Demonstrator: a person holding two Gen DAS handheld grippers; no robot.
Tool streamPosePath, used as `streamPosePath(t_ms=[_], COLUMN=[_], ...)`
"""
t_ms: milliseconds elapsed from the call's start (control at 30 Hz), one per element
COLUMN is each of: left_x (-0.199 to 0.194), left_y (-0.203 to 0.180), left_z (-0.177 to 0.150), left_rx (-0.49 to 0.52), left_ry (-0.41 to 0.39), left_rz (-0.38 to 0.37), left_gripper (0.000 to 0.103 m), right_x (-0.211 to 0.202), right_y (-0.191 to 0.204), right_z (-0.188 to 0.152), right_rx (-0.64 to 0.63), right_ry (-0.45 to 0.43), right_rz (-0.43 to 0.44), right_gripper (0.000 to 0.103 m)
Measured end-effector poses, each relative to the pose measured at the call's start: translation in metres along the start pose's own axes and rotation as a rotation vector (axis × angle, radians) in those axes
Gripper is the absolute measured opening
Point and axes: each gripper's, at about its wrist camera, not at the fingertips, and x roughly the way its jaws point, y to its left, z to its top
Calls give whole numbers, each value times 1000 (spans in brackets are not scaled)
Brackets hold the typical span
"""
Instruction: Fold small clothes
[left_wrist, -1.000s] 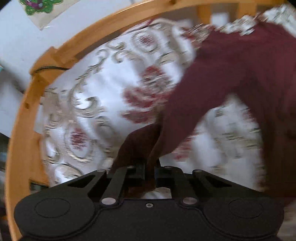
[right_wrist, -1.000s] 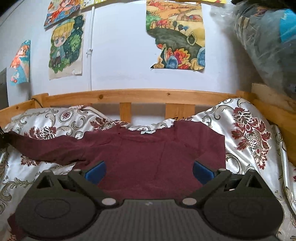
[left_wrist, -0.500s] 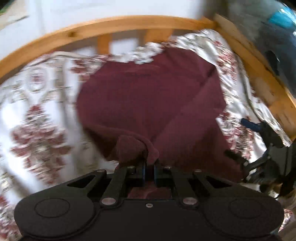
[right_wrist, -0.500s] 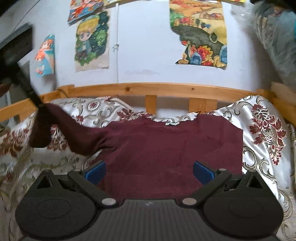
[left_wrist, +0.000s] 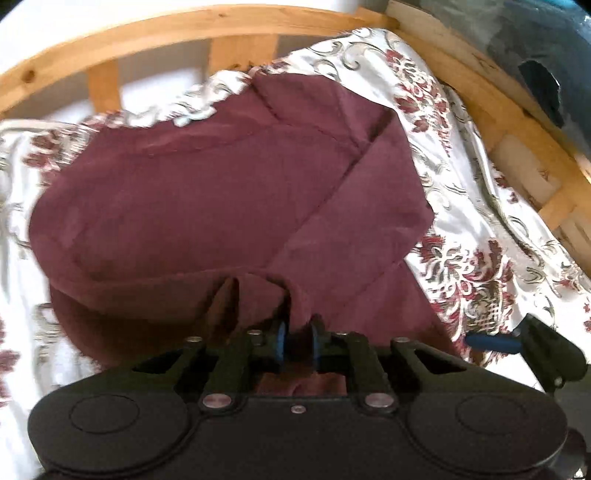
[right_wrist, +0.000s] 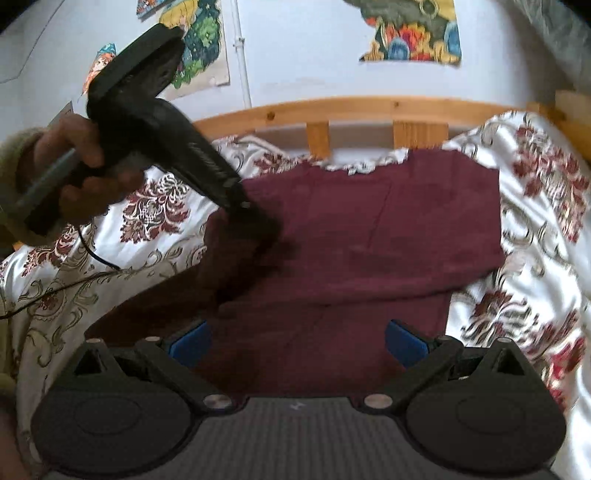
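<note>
The maroon garment (left_wrist: 229, 192) lay on the floral bedspread (left_wrist: 465, 236) below the wooden headboard (left_wrist: 236, 33). Left gripper (left_wrist: 297, 341), jaws just easing apart, had its sleeve between them, folded inward. Right gripper (right_wrist: 297, 341) hovered open, empty. Further folds remained.

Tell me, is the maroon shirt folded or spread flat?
Partly folded: the maroon shirt has both sleeves drawn across its body, one between the left tongs.
</note>
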Motion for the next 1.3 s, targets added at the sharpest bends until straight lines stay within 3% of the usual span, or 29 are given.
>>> streamPosePath(t_ms=[100,167,233,300,400,533,567,700,800,900,967,1000,1067,1133,1300], left_x=[10,8,0,-12,-28,-44,-47,-44,-32,-17,-7,-3,5,6,-13], left_y=[-2,0,8,21,49,102,116,171,201,223,233,234,233,227,221], left_z=[-3,-5,-8,-12,-21,-32,-34,-36,-31,-23,-18,-17,-14,-15,-18], left_rx=[-20,-30,-42,-54,-85,-137,-155,-200,-269,-346,-409,-436,-450,-464,-442], left_ry=[-2,-16,-39,-63,-89,-106,-111,-141,-142,-154,-135,-136,-125,-128,-181], left_rz=[-53,-72,-73,-55,27,215,243,320,306,209,130,96,42,92,196], left_gripper=[34,51,60,63,68,68,68,68,63,63,58,53,10,9,7], right_x=[4,7,9,13,23,44,49,73,88,101,106,108,110,108,82], right_y=[-1,1,3,5,5,-1,-2,-7,-11,-11,-12,-12,-11,-5,7], right_z=[-2,-3,-2,0,7,20,22,26,24,21,19,18,20,25,45], right_rx=[25,34,39,50,104,244,273,373,430,453,476,486,477,423,225], right_ry=[20,28,34,36,28,49,59,119,161,194,207,207,200,182,138], right_rz=[20,31,43,50,63,92,94,95,103,94,99,104,98,91,154], right_gripper=[103,103,103,103,101,87,79,69,63,51,34,31,12,6,4])
